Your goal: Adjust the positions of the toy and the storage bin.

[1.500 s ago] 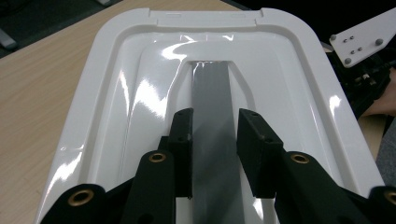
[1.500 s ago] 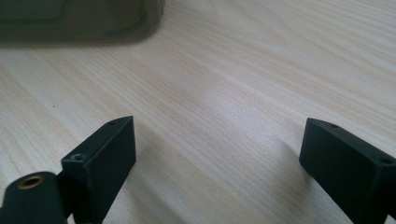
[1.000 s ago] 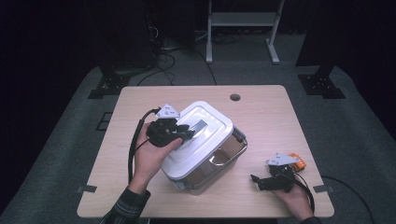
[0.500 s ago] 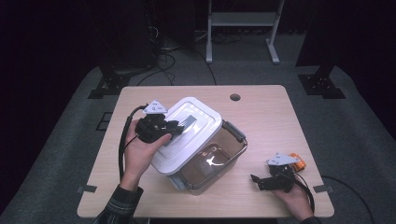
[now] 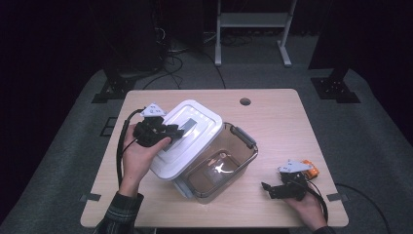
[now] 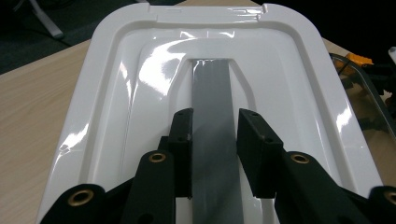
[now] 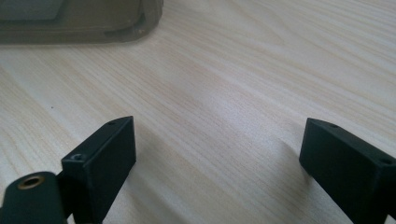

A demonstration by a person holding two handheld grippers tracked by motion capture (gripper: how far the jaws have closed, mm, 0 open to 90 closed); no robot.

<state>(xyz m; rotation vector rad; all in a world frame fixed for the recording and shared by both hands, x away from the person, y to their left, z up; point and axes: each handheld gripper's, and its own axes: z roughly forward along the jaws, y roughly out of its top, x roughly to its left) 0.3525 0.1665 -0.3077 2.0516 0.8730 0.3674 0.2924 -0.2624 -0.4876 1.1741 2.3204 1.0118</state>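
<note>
A white lid [image 5: 197,129] hangs tilted over the left half of a clear brown-tinted box [image 5: 229,163], whose right half stands uncovered. My left gripper [image 5: 176,132] is shut on the lid's grey handle strip [image 5: 187,126]. In the left gripper view the two black jaws clamp the grey handle [image 6: 212,88] from both sides, my left gripper [image 6: 215,128] sitting at the middle of the lid [image 6: 135,93]. My right gripper [image 5: 268,187] rests on the table at the front right, open. In its own view my right gripper [image 7: 217,140] has only bare wood between its jaws.
The wooden table [image 5: 277,126] has a round cable hole [image 5: 245,102] at the back. The box's corner [image 7: 93,23] lies just ahead of the right gripper. An orange part [image 5: 311,169] sits by the right hand. Dark stands and cables are on the floor behind.
The left gripper has carried the lid up and to the left, off the box, uncovering its right half. The right gripper has stayed in place.
</note>
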